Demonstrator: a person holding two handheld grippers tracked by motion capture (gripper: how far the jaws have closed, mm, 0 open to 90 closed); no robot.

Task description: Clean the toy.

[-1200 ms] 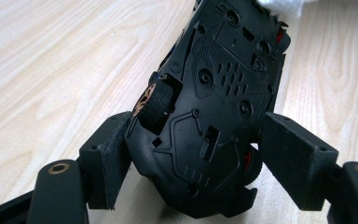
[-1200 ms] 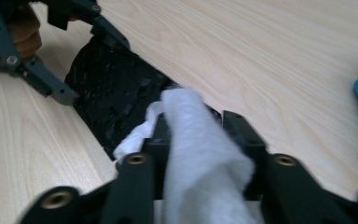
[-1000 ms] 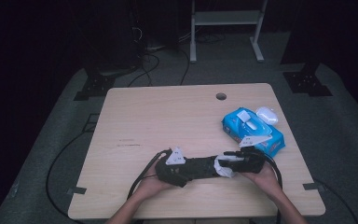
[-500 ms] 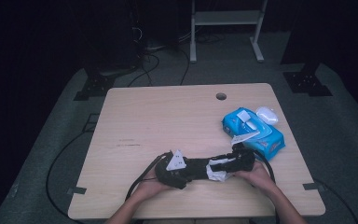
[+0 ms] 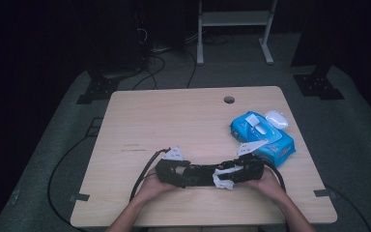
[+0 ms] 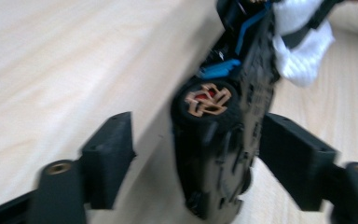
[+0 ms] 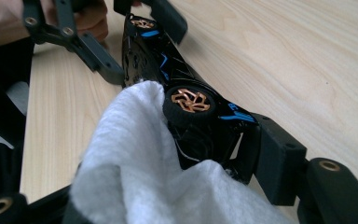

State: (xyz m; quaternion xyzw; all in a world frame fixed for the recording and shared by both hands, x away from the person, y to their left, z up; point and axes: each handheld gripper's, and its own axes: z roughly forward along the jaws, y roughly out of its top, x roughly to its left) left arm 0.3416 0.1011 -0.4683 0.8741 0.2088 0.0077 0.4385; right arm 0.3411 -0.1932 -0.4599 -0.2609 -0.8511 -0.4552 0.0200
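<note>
Table [image 5: 183, 121], wipes pack [image 5: 263, 135]: writing unreadable.

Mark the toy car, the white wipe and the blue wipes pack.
toy car [image 7: 142, 56], right gripper view, black body side.
white wipe [image 7: 130, 158], right gripper view, middle of the cloth.
blue wipes pack [image 5: 270, 142], high view, blue top face.

Dim overhead light is falling on the pale wooden surface [image 5: 183, 125] while the surrounding floor is sinking into near-black, and both gripper views are glowing bright and warm, with motion blur smearing the left one and the white wipe [image 7: 140, 172] blurring up close.
</note>
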